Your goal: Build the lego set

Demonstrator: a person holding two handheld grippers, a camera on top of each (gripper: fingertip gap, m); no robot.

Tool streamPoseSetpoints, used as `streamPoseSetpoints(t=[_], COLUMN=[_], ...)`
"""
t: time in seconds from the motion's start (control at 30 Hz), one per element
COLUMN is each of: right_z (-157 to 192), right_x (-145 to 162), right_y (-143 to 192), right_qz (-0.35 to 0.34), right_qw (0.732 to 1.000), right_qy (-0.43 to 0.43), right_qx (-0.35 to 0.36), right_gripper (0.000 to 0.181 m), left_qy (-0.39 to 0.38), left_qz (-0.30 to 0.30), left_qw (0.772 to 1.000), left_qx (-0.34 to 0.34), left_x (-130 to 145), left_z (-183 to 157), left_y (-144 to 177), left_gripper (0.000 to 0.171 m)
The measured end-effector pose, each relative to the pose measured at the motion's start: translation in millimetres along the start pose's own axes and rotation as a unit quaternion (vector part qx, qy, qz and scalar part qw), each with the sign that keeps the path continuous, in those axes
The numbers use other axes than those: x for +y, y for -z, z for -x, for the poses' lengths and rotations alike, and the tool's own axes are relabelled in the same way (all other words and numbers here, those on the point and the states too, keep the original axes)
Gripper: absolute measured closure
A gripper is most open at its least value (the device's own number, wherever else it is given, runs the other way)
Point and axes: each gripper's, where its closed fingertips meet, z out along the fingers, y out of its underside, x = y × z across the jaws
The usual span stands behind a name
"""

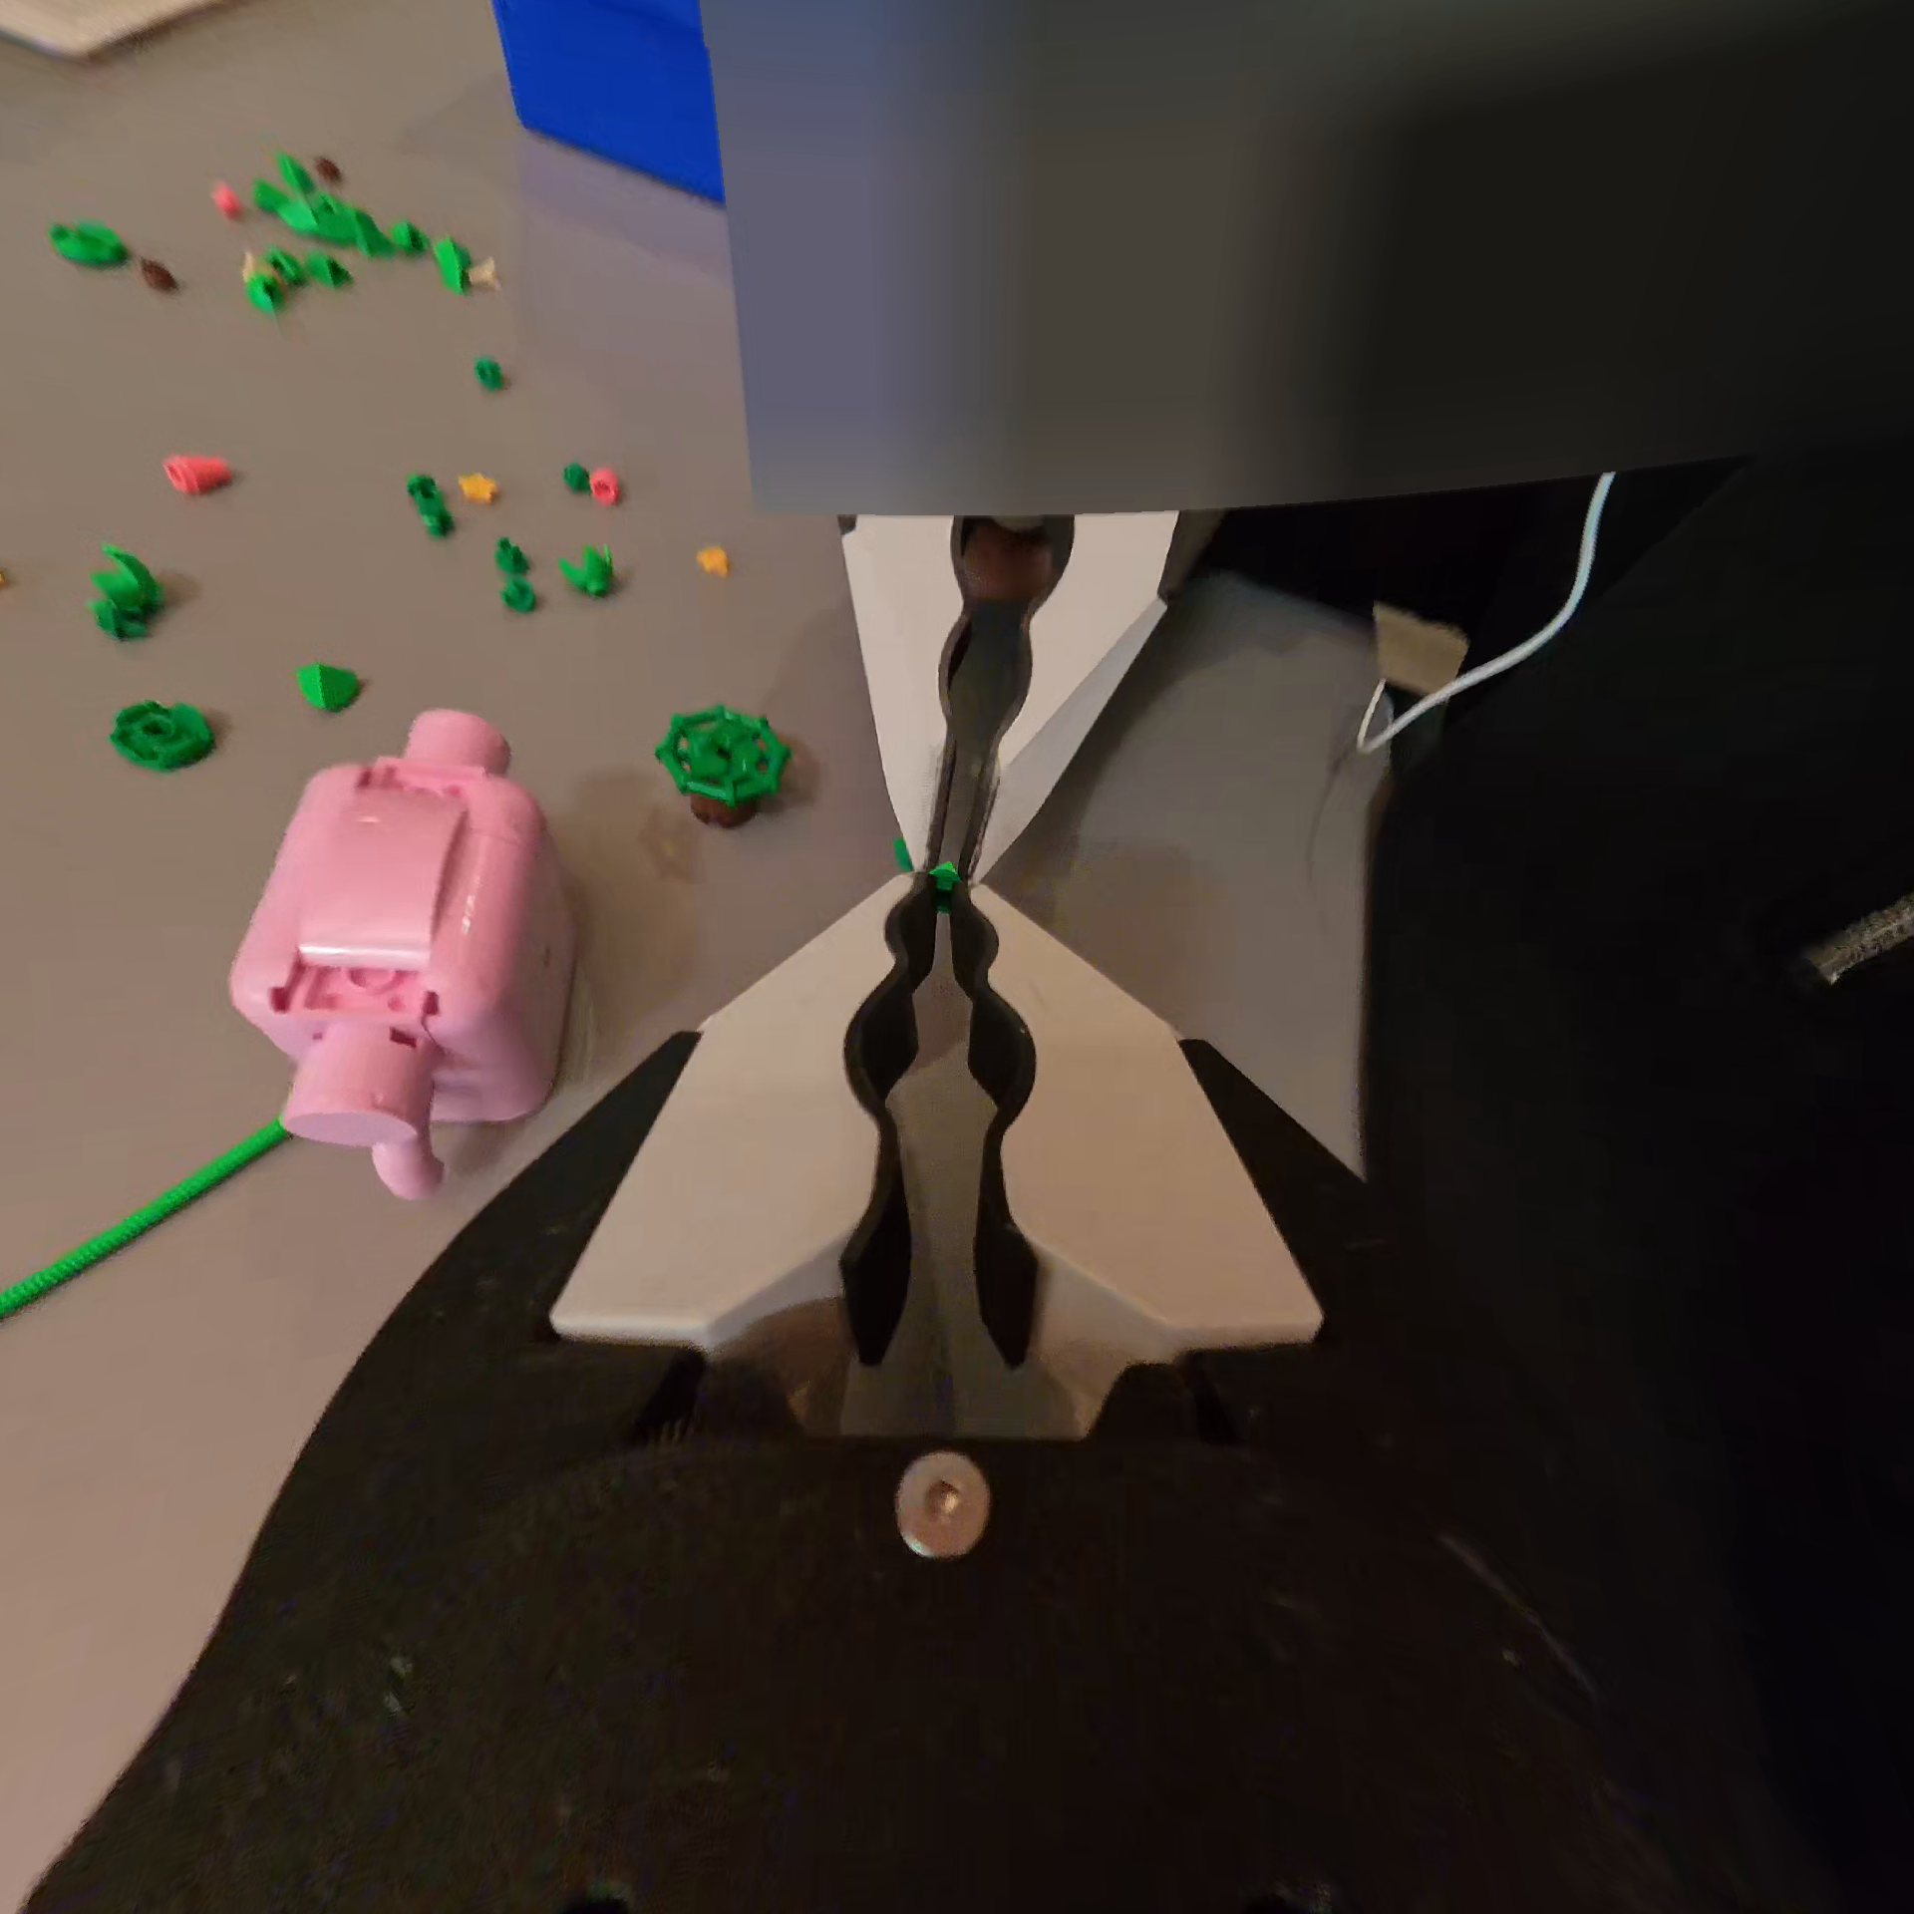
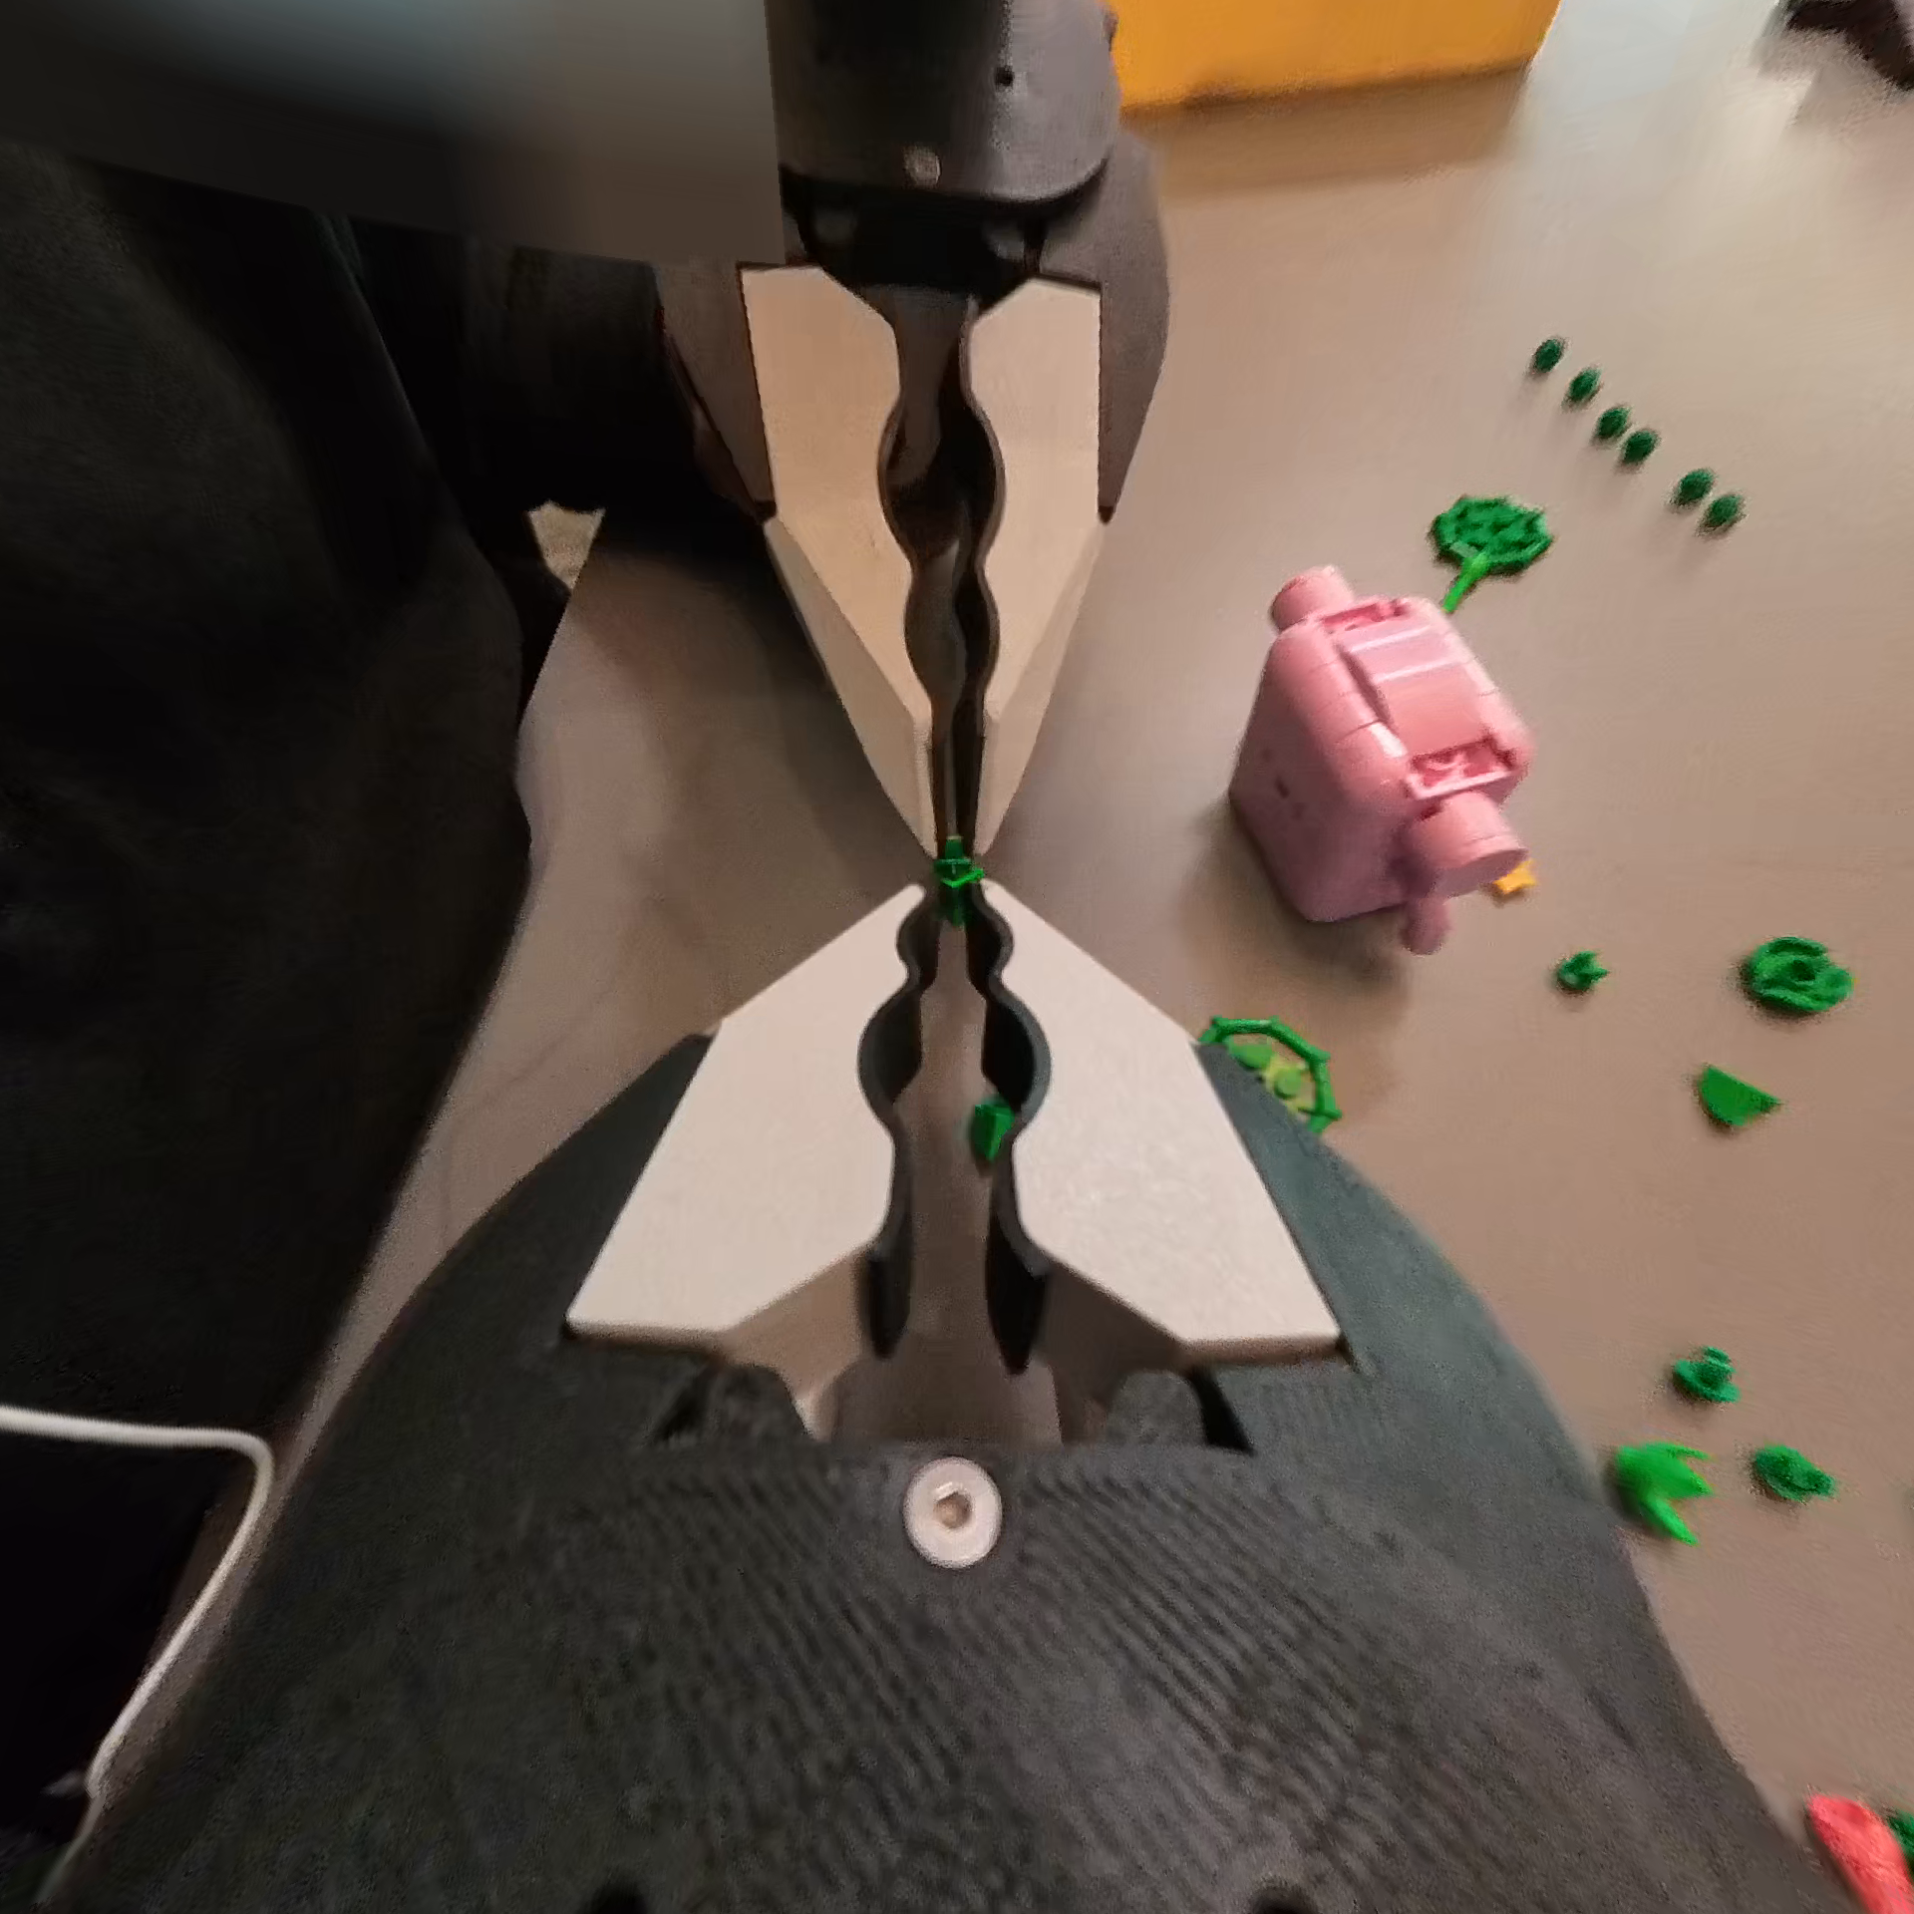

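Both tongs, left (image 1: pixel 940 893) and right (image 2: pixel 954 903), pinch seemingly one small green piece (image 2: pixel 955 878) tip-to-tip above the table edge (image 2: pixel 580 663).

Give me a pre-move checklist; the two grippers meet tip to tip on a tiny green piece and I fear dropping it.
1. Left gripper shut on the small green piece: ok.
2. Right gripper shut on the same piece: ok.
3. Tips lined up nose to nose: ok.
4. Whether one piece or two joined: cannot tell.
5. Pink lego body apart from both grippers: ok.
6. Loose green bit seen between the right fingers, possibly on the table: cannot tell.
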Motion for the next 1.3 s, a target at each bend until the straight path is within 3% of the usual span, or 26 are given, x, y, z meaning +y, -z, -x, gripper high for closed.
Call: streamPoseSetpoints(t=[0.17, 0.33, 0.5, 0.57, 0.77, 1.0, 1.17, 1.3], right_z=[6.7, -3.6, -12.8, -9.5, 15.2, 51.5, 46.1, 44.9], right_x=[14.3, 10.0, 3.7, 1.7, -13.9, -28.2, -24.1, -18.7], right_y=[-16.0, -7.9, -0.5, -3.5, -21.7, -74.4, -100.2, -108.1], right_qz=[0.042, 0.028, 0.001, -0.004, -0.013, 0.019, 0.065, 0.085], right_qw=[0.999, 1.000, 1.000, 1.000, 1.000, 0.999, 0.993, 0.992], right_qy=[-0.002, -0.003, -0.014, -0.015, 0.002, 0.038, 0.080, 0.084], right_qx=[-0.011, 0.013, 0.024, 0.016, 0.004, 0.015, 0.058, 0.049], right_gripper=[0.181, 0.181, 0.181, 0.181, 0.181, 0.168, 0.162, 0.160], left_qy=[-0.016, -0.025, 0.025, 0.045, 0.082, 0.083, 0.086, 0.095], left_qz=[0.068, 0.093, -0.025, -0.052, -0.038, -0.008, -0.028, -0.031], left_qw=[0.998, 0.995, 0.996, 0.992, 0.988, 0.991, 0.990, 0.989], left_qx=[-0.003, -0.039, -0.077, -0.102, -0.124, -0.105, -0.106, -0.107], left_x=[22.0, 32.4, 3.0, 4.4, 31.4, 56.8, 63.7, 71.8], left_z=[-5.4, 8.0, 15.4, 20.9, 10.7, -17.9, -32.8, -44.0], left_y=[-3.7, 8.5, 62.2, 80.8, 105.6, 109.7, 109.1, 99.1], left_gripper=[0.171, 0.171, 0.171, 0.171, 0.171, 0.171, 0.171, 0.171])
